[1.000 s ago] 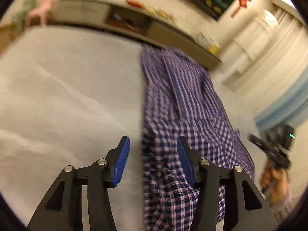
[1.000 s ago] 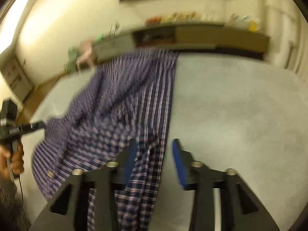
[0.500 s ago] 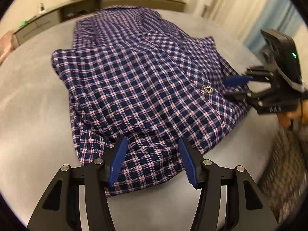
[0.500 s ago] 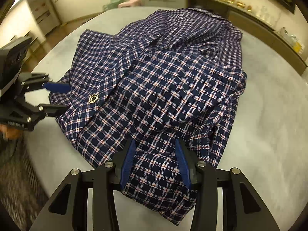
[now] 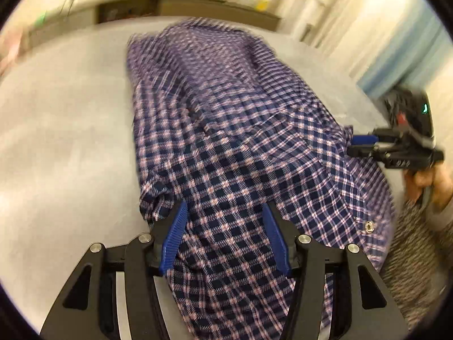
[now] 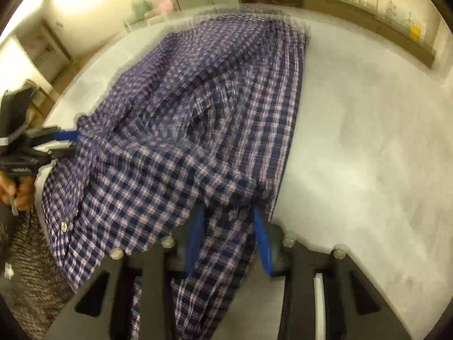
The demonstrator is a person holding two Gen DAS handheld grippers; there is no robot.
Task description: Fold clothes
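Both grippers have dropped onto the shirt (image 5: 240, 130); the right gripper (image 6: 229, 221) has just been closing around a bunched fold. Left gripper (image 5: 225, 212) straddles cloth, jaws wide. Uneven bites could skew the fold.

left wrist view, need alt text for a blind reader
A navy, pink and white checked shirt lies bunched on a pale grey table, its near hem between the left gripper's open blue pads. Far right, the right gripper meets the shirt's edge.

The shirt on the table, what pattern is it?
The shirt is navy, white and pink check, clearest in the left wrist view.
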